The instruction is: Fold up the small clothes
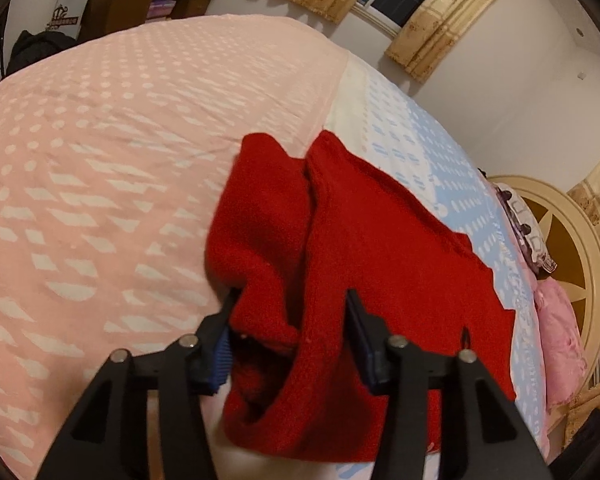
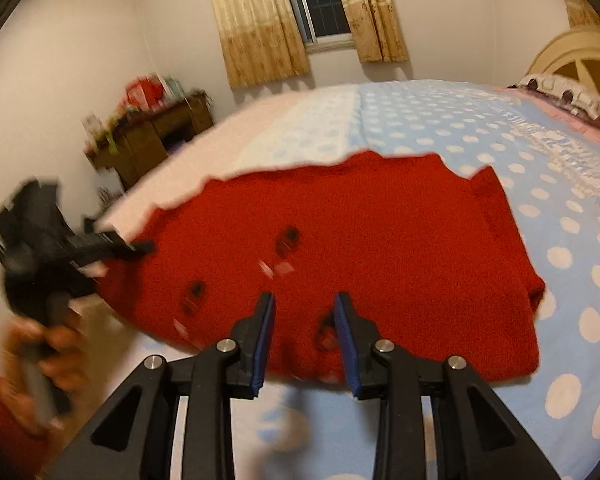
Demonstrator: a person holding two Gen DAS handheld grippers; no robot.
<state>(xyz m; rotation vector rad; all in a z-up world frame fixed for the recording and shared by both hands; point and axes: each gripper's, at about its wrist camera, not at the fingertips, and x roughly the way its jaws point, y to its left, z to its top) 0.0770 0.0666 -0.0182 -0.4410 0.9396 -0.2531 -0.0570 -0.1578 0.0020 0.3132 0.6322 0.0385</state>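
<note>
A small red knit sweater [image 2: 360,240] with dark buttons lies folded on the bed, also in the left wrist view [image 1: 380,248]. My left gripper [image 1: 290,312] is open, its jaws wide apart with bunched red fabric between the fingers, not clamped. It also shows blurred at the sweater's left edge in the right wrist view [image 2: 140,246], held by a hand. My right gripper [image 2: 304,312] is open and empty, just over the sweater's near edge.
The bedspread is pink with white dots [image 1: 120,160] on the left and blue with white dots [image 2: 560,240] on the right. A cream headboard [image 1: 572,264] and pillows [image 2: 560,92] are at the right. A wooden cabinet [image 2: 156,136] stands by the wall.
</note>
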